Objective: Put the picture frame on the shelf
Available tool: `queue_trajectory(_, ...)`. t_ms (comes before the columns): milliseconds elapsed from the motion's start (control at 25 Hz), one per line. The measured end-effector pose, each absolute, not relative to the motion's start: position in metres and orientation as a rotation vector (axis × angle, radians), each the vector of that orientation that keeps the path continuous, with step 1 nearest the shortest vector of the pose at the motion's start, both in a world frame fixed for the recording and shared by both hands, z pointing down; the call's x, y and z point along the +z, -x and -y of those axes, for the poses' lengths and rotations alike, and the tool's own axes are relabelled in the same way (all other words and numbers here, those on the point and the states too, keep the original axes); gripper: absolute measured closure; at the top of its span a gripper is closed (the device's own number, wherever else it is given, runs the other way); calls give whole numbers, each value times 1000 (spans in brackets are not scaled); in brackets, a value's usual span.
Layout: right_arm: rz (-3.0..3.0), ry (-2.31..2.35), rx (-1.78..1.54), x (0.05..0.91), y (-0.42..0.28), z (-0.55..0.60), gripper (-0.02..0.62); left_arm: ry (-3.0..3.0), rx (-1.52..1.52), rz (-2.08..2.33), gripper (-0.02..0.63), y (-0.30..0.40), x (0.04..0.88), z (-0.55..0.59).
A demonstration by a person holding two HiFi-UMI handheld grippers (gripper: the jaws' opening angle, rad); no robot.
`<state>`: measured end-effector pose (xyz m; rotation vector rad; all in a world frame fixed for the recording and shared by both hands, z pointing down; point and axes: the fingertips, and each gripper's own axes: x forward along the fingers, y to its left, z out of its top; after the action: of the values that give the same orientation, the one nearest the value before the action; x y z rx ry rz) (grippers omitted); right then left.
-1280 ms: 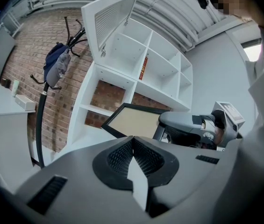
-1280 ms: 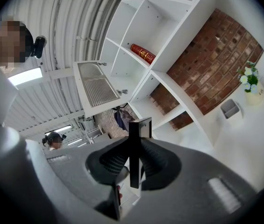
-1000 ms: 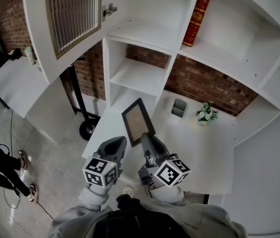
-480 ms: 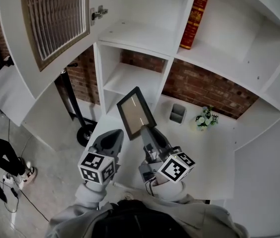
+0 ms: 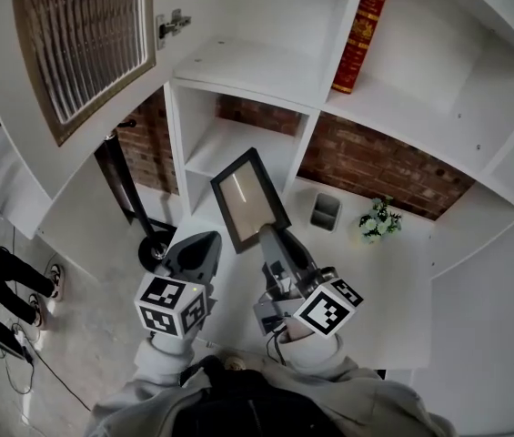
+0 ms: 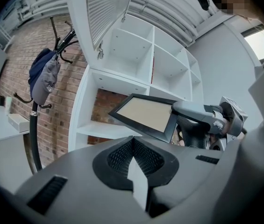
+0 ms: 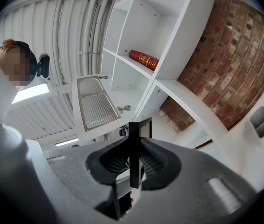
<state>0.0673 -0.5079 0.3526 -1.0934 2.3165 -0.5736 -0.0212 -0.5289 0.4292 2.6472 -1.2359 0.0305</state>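
Gripping the black-rimmed rectangular picture frame [image 5: 249, 198] by its lower edge, the right gripper [image 5: 268, 235] holds it tilted in the air. The frame is in front of the white wooden shelf unit [image 5: 257, 66] and above the white desk [image 5: 393, 271]. In the right gripper view the frame's thin dark edge [image 7: 134, 153] stands upright between the ribbed pads, which press on it from both sides. The left gripper [image 5: 207, 241] hangs just beside it, jaws together on nothing. The frame looks light and stiff. Its pale pane is probably glass or clear plastic, so likely fragile and slick, which makes the rim the place to pinch. Pinched at one edge only, it could swing, so a central grip on the rim suits best, and setting it down calls for a gentle touch.
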Motion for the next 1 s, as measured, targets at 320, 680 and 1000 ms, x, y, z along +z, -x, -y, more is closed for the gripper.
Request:
queue_trajectory(320,-2247,1128,-544,332,-71,516,529,-2711,108,1192,603,23,410,543)
queue_trajectory(680,-2155,1165,-532,307,-58,518,529,-2773,148,1134,602,40,382,550)
queue_trajectory(1000,-2105,1138,-523,283,-46,517,529,-2830,137,1107,602,48,357,550)
